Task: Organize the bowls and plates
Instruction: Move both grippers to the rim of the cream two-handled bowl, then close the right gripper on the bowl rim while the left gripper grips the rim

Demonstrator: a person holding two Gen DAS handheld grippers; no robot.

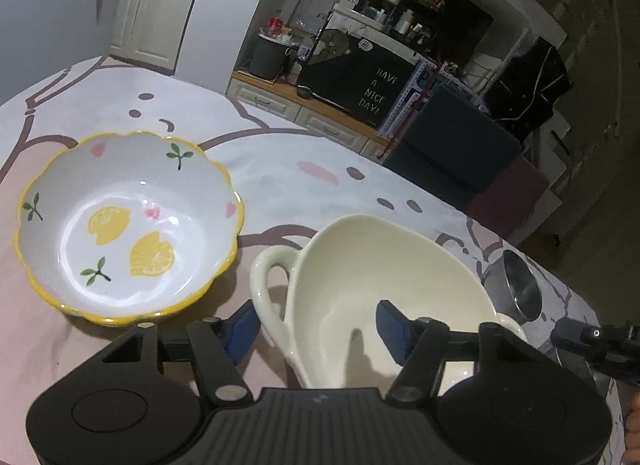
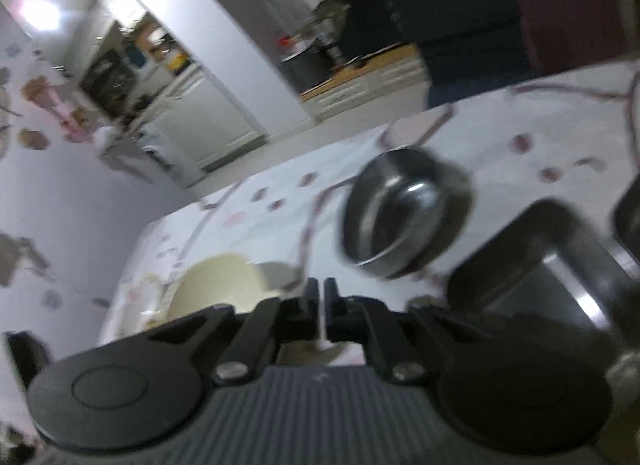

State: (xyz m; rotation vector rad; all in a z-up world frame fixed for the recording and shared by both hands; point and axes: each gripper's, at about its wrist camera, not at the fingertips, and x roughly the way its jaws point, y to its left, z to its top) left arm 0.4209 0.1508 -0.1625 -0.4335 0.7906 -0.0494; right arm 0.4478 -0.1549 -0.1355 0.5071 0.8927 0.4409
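A scalloped white bowl (image 1: 128,225) with a yellow rim and lemon prints sits on the table at the left. To its right stands a cream bowl (image 1: 380,277) with a loop handle. My left gripper (image 1: 320,329) is open and straddles the cream bowl's near wall. One blue pad is outside by the handle and the other is inside the bowl; neither visibly presses on it. The right wrist view is blurred. My right gripper (image 2: 323,305) is shut with nothing between its fingers, above the cloth near the cream bowl (image 2: 216,289).
A round steel bowl (image 1: 520,285) (image 2: 396,217) stands right of the cream bowl. A steel rectangular tray (image 2: 540,265) lies at the far right. The table wears a white and pink cartoon cloth (image 1: 280,169). Its far edge drops to a room with cabinets.
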